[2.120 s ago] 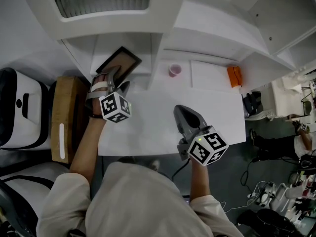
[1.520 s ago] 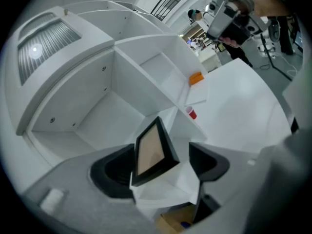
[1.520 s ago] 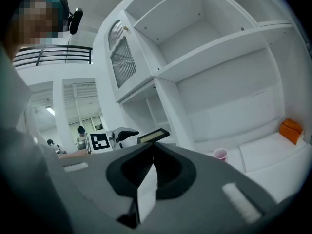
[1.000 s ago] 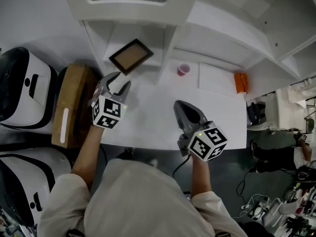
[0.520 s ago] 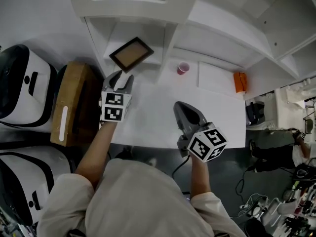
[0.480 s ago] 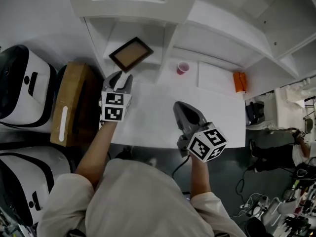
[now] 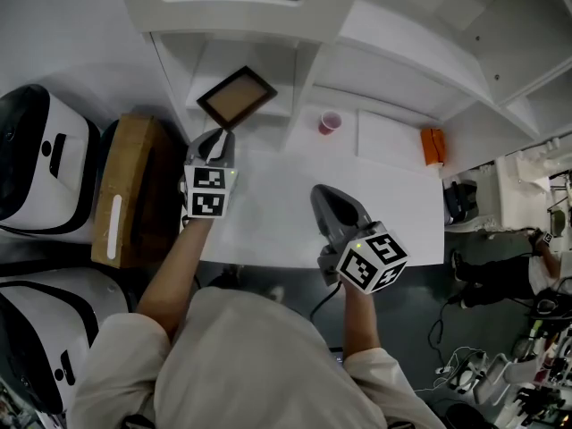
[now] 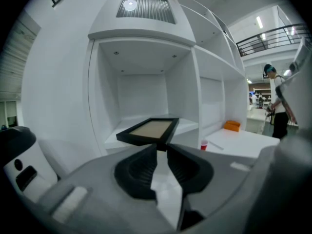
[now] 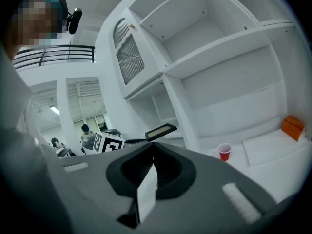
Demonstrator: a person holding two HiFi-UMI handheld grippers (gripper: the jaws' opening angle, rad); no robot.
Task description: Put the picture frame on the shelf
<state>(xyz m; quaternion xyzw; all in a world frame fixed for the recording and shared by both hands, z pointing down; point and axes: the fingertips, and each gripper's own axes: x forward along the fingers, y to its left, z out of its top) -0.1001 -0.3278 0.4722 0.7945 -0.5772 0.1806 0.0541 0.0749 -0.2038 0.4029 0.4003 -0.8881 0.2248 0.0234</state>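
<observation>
The picture frame [image 7: 238,97], black-edged with a tan face, lies flat on the floor of the low left shelf compartment [image 7: 208,71], turned at an angle. It also shows in the left gripper view [image 8: 148,130] and the right gripper view [image 9: 161,130]. My left gripper [image 7: 214,141] hovers over the white table just in front of the frame, apart from it. Its jaws [image 8: 161,147] have just been closing to a narrow gap with nothing between them. My right gripper [image 7: 316,193] rests over the table's middle, jaws together [image 9: 152,145] and empty.
A red cup [image 7: 330,122] stands at the back of the white table [image 7: 268,222], with an orange object [image 7: 432,146] farther right. A brown box [image 7: 121,199] and white appliances [image 7: 40,168] sit left of the table. People stand in the distance.
The left gripper let go of the frame on the shelf, drew back toward me, rolled its marker cube upright, and its jaws narrowed. The right gripper stayed put.
</observation>
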